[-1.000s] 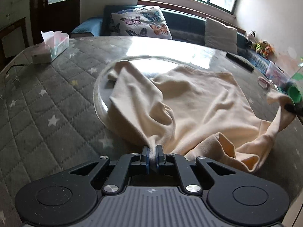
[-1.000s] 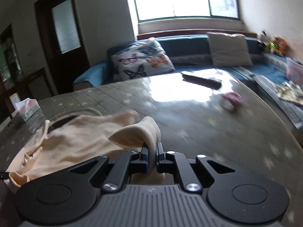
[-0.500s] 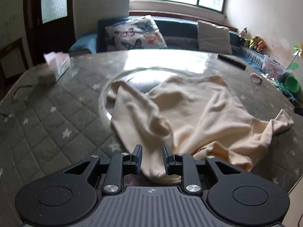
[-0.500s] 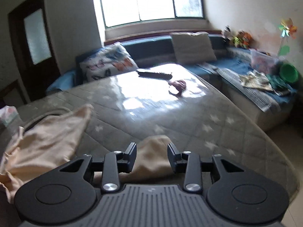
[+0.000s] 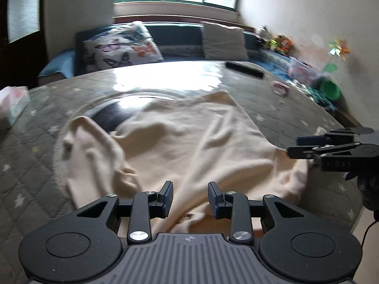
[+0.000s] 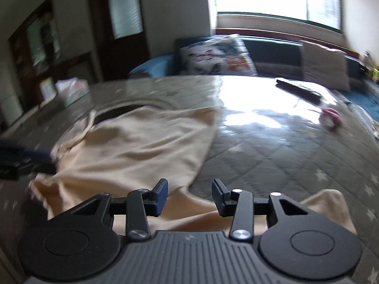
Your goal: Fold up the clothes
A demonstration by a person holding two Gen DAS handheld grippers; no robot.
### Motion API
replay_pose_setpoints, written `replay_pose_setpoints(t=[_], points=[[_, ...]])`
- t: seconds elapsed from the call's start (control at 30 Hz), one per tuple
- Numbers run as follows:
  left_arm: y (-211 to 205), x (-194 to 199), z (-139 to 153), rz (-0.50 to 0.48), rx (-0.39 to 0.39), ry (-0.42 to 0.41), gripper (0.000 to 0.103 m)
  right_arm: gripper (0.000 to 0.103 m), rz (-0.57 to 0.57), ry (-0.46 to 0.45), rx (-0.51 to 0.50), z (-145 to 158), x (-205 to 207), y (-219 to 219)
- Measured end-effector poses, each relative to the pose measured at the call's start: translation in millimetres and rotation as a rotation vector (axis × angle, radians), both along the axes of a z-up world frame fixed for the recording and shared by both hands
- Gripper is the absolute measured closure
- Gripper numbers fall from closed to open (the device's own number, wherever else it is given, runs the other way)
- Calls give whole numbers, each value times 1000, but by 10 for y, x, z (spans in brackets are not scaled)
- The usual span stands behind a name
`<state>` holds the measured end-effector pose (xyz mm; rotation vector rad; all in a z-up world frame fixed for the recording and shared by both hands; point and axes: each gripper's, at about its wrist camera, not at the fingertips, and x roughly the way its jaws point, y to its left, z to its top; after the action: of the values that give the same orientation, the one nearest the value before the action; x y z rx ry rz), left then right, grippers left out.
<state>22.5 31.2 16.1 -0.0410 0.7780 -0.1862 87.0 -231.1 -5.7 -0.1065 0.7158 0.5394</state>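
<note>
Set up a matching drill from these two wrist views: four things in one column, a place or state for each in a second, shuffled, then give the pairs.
Things:
1. cream knit garment
2. black remote control
3. tissue box
4. left gripper

Places or states:
A. far side of the table, near the sofa
B. jaws open, holding nothing
C. spread rumpled over the quilted grey table cover
D. at the table's left edge

Pairs: 1-C, 2-A, 3-D, 4-B

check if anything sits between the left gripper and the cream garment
Nothing visible does. The left gripper is open right over the cream garment, with only cloth between its fingers. The remote lies far beyond.
</note>
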Motion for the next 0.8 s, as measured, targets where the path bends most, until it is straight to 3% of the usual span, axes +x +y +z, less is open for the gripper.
replay_pose_setpoints(t=[0.17, 0.3, 0.43, 0.67, 0.8], points=[[-67, -86, -105, -66, 14, 43, 72, 62, 87, 29, -97, -54, -202, 109], [-83, -273, -175, -120, 29, 79, 79, 61, 103, 67, -156, -107, -374, 34], [-112, -449, -207, -157, 54, 98, 79, 61, 92, 117, -178, -154, -552, -133], [-215, -440, 4, -186, 42, 24, 79, 61, -27, 66, -119, 44, -499, -421], [-329, -322, 12, -200, 19, 10, 79, 61, -141, 37, -84, 117, -271, -618]])
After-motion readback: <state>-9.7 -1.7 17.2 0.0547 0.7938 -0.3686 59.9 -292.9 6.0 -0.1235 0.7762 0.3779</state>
